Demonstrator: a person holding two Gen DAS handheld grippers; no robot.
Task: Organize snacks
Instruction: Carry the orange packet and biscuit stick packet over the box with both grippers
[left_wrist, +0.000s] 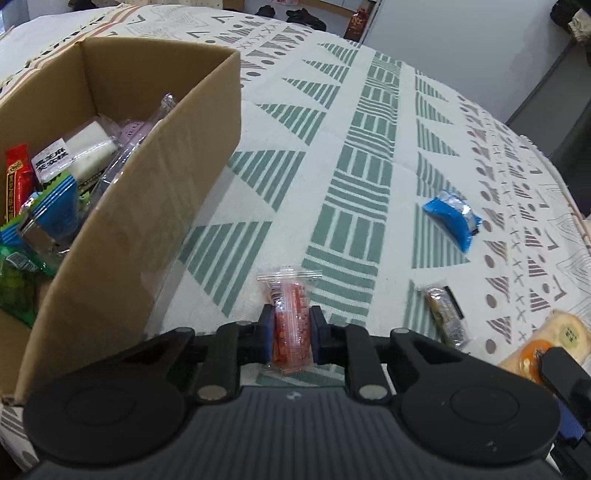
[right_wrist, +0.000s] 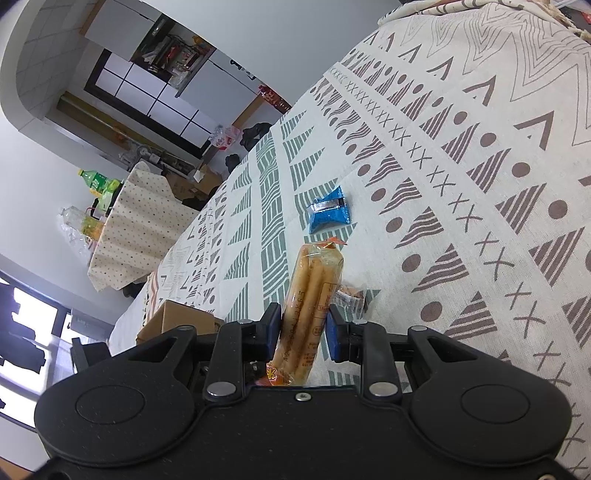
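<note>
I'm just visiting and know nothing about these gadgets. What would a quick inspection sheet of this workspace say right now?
Surface: patterned tablecloth, green and brown shapes.
Job's things: cardboard box holding several snacks; blue packet and dark snack packet lying loose on the cloth.
Clutter: nothing seen.
Grippers: left gripper shut on red snack packet; right gripper shut on breadstick packet.
Cables: nothing seen.
Surroundings: small side table with drink bottles, dark-framed glass doors.

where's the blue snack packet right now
The blue snack packet lies on the patterned tablecloth, right of centre in the left wrist view, far from the cardboard box; the right wrist view shows it ahead of the held breadstick pack.
</note>
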